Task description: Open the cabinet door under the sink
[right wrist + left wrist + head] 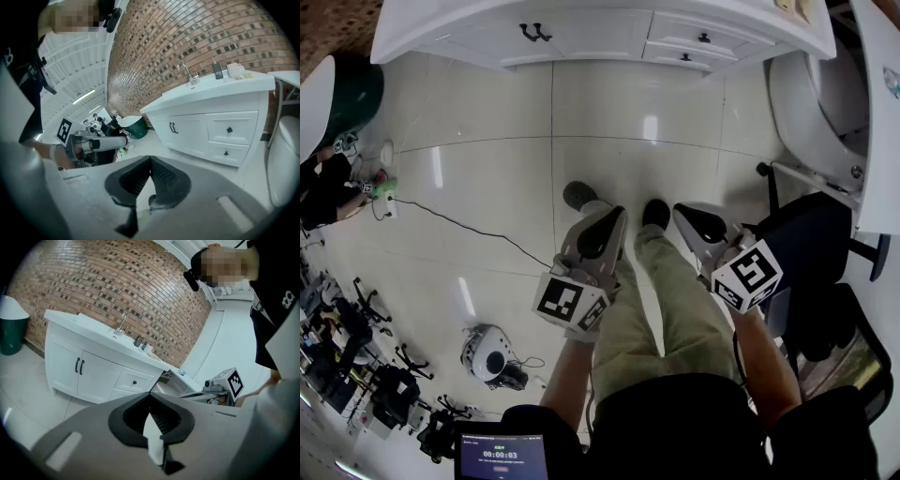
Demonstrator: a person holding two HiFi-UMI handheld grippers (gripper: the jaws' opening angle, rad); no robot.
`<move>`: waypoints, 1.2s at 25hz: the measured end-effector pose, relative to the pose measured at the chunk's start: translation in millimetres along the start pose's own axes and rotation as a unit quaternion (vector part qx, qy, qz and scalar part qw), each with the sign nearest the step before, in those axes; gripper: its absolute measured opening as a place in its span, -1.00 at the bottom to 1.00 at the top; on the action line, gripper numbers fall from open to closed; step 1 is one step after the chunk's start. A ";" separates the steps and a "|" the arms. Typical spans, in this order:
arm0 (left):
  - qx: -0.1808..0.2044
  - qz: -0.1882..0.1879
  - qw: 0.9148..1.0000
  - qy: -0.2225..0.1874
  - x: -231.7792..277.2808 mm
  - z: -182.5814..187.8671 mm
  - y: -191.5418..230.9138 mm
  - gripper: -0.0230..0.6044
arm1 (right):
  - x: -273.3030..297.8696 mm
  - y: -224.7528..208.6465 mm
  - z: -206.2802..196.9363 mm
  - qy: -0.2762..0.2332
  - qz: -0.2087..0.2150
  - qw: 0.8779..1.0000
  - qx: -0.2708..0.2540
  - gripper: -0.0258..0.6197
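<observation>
Left gripper [617,217], right gripper [684,216]: fingers pressed together, empty. Cabinet door [591,39] well apart; step closer, then spread fingers round handle [541,33].

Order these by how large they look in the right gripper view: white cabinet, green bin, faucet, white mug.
1. white cabinet
2. green bin, though it stands farther away
3. faucet and white mug look about alike: no ranking

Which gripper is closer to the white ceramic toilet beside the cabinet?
Right. The right gripper hangs over the floor beside the white ceramic toilet; the left gripper is farther off, across the person's trouser leg.
</observation>
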State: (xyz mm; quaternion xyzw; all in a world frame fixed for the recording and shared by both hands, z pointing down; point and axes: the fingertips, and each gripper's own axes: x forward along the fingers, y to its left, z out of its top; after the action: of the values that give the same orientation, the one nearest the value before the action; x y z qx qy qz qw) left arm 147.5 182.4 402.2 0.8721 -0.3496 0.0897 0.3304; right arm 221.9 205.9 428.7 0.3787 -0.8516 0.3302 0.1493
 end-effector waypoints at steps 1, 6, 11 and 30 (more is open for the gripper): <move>-0.003 0.000 1.000 0.001 -0.9 0.9 5.2 -0.89 | 4.2 2.1 2.4 0.001 -0.001 1.000 0.000 -0.95; -0.007 -0.008 1.000 0.004 -2.9 9.8 37.0 -0.89 | 29.9 6.2 14.7 0.006 -0.012 1.000 0.001 -0.95; -0.013 -0.004 1.000 -0.006 -16.7 32.7 97.9 -0.89 | 76.7 13.2 35.2 0.010 -0.032 0.999 0.006 -0.95; -0.020 0.035 0.999 -0.030 -47.6 104.1 235.4 -0.89 | 246.7 87.6 96.7 0.047 0.043 0.997 -0.047 -0.95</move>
State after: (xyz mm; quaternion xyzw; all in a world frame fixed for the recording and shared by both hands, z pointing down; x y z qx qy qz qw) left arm -52.9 15.6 425.0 0.8549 -0.3911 0.0677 0.3341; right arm -8.7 49.1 442.5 0.3181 -0.8738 0.3134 0.1925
